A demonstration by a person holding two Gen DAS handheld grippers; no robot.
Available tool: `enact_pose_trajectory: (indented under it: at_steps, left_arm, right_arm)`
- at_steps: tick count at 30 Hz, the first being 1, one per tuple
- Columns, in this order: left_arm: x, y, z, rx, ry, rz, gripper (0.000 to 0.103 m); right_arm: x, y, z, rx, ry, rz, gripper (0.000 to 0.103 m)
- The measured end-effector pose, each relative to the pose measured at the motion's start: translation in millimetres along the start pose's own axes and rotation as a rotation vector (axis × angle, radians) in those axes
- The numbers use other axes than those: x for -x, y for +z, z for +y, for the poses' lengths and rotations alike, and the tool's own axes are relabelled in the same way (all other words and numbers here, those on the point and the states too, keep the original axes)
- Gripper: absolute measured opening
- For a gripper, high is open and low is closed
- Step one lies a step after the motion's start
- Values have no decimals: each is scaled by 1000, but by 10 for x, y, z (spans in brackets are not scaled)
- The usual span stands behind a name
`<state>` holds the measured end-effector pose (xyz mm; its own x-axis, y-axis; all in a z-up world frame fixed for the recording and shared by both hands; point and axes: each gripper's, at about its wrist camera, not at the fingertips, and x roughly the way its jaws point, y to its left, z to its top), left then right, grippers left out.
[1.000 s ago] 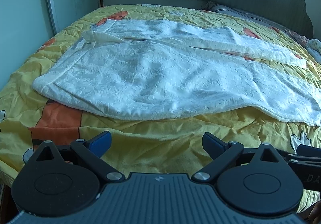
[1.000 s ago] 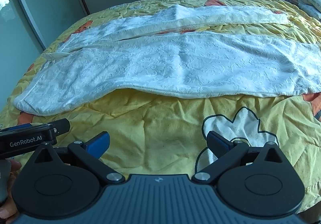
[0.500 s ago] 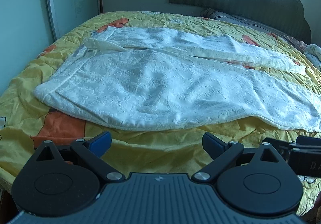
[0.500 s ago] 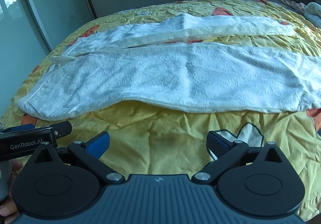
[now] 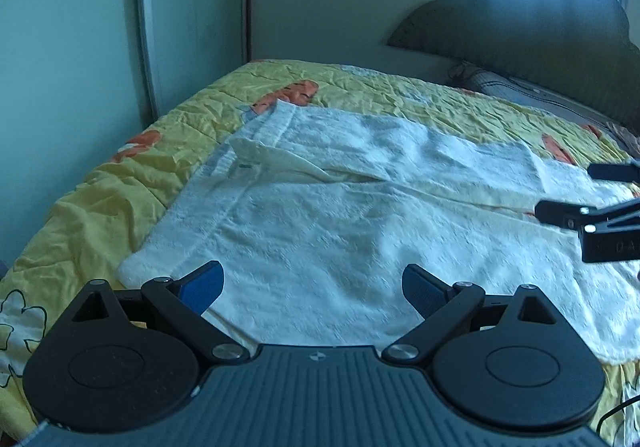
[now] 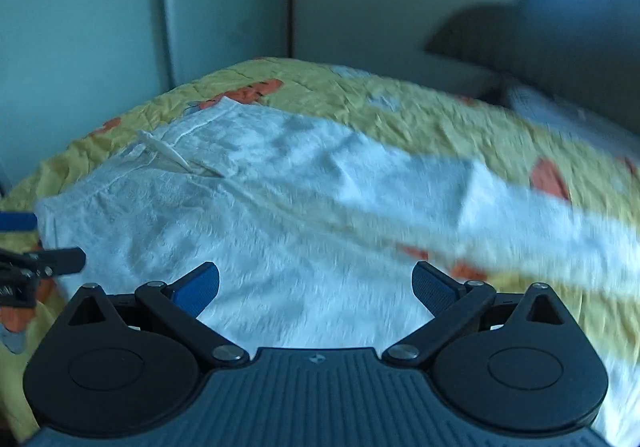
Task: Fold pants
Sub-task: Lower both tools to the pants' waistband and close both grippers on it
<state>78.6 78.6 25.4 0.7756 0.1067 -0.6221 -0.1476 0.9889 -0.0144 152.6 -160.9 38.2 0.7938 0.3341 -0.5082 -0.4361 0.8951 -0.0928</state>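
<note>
White textured pants point(image 5: 320, 231) lie spread flat on a yellow quilt point(image 5: 132, 183), waistband toward the left, both legs running right. In the right wrist view the pants point(image 6: 280, 215) look blurred. My left gripper point(image 5: 312, 287) hovers open over the near edge of the pants by the waist, nothing between its blue pads. My right gripper point(image 6: 316, 287) is open too, over the near leg further right, holding nothing. Its fingers point(image 5: 560, 213) show at the right edge of the left wrist view.
The bed's dark headboard point(image 5: 540, 47) stands at the back right with a grey pillow point(image 5: 520, 87) below it. A pale green wardrobe point(image 5: 80, 47) lines the left side. The left gripper's tip point(image 6: 48, 259) shows at the left edge of the right wrist view.
Both grippers have moved forward from over the bare quilt to above the near edge of the pants and tilted upward, showing more wall. Both stay open.
</note>
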Motion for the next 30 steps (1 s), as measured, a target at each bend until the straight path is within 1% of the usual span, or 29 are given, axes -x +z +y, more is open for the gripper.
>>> enact_pose_trajectory:
  at_steps: [1, 2, 3, 4, 5, 6, 8, 9, 11, 13, 15, 16, 17, 18, 19, 20, 21, 22, 23, 24, 25, 26, 27, 28, 29, 30]
  left_arm:
    - [-51, 44, 26, 3, 21, -6, 97]
    - [-109, 90, 51, -3, 43, -7, 96]
    - [-154, 125, 70, -10, 58, -7, 96]
    - [-204, 168, 100, -14, 72, -11, 96]
    - [-239, 201, 122, -14, 81, -14, 96]
    - [-283, 245, 153, -14, 86, -13, 97]
    - [-378, 330, 195, -18, 87, 3, 98]
    - [-421, 366, 210, -18, 94, 10, 98]
    - [-507, 423, 221, -20, 108, 21, 98]
    - [-583, 469, 215, -30, 117, 35, 97]
    - [-669, 520, 197, -41, 113, 56, 98]
    - [-711, 542, 184, -46, 108, 68, 98]
    - [-759, 566, 171, -52, 104, 76, 98]
    - [-802, 588, 153, -61, 104, 82, 98]
    - [-849, 613, 137, -68, 104, 91, 98]
    - [-901, 644, 126, -69, 101, 101, 97]
    - [-956, 685, 124, -65, 94, 110, 97]
    - [-1023, 739, 130, -53, 79, 119, 98]
    - [-1079, 793, 136, -38, 67, 125, 98]
    - [-1146, 871, 145, -13, 57, 128, 97]
    - [-1214, 955, 151, 10, 44, 123, 97]
    - [-1287, 1041, 157, 29, 33, 116, 97]
    - [-1385, 1162, 158, 59, 30, 110, 97]
    - [-1477, 1275, 166, 91, 18, 100, 97]
    - [-1571, 1377, 178, 116, -9, 96, 97]
    - [-1695, 1504, 197, 162, -39, 108, 97]
  right_arm:
    - [-94, 125, 21, 63, -28, -81, 103]
    - [-191, 246, 3, 96, -35, -140, 103]
    - [-340, 371, -38, 127, -18, -171, 103]
    - [-564, 508, -96, 162, 25, -150, 103]
    - [-848, 651, -160, 186, 90, -63, 103]
    - [-1128, 760, -236, 175, 141, 1, 103]
    - [-1555, 909, -400, 132, 216, 7, 103]
    - [-1775, 962, -473, 119, 283, 14, 103]
    - [-2161, 1035, -591, 78, 324, 29, 103]
    - [-2543, 1108, -699, 22, 369, 84, 103]
    - [-2839, 1151, -785, -22, 371, 120, 102]
    - [-2977, 1162, -830, -40, 389, 152, 96]
    - [-3081, 1160, -858, -55, 399, 186, 84]
    - [-3162, 1159, -865, -61, 400, 216, 78]
    - [-3237, 1147, -878, -57, 406, 235, 78]
    - [-3233, 1150, -873, -44, 410, 226, 78]
    - [-3253, 1154, -881, -40, 416, 235, 78]
    - [-3242, 1159, -886, -33, 424, 238, 71]
    - [-3217, 1166, -885, -12, 440, 230, 49]
    - [-3174, 1160, -876, 2, 446, 221, 37]
    - [-3124, 1158, -854, 19, 442, 204, 24]
    - [-3051, 1153, -808, 58, 426, 179, 13]
    - [-2975, 1138, -756, 97, 410, 155, 12]
    - [-2878, 1128, -675, 151, 374, 121, 11]
    - [-2761, 1100, -576, 213, 340, 84, 11]
    - [-2616, 1052, -452, 292, 308, 38, 10]
